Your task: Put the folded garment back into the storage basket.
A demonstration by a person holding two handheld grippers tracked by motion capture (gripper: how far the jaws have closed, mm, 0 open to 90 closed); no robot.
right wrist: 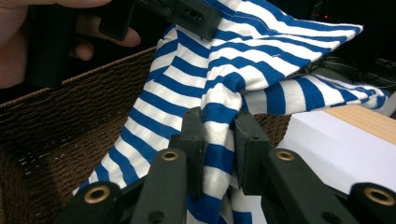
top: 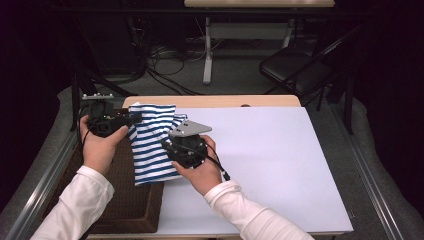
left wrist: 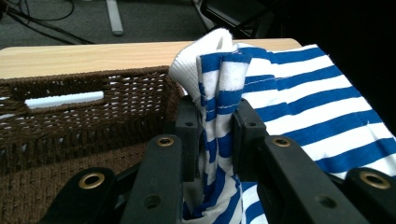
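The left claw (left wrist: 212, 135) is clamped on a bunched edge of the striped cloth (top: 152, 145) — the right claw (right wrist: 219, 144) is clamped on another fold of it. The cloth is held up between them, over the near rim of the wicker basket (top: 132, 205) at the worktop's (top: 270, 165) left side.

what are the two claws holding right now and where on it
Both are shut on the blue-and-white striped garment: the left claw pinches bunched fabric by its white ribbed edge, the right claw pinches a bunched fold of striped cloth.
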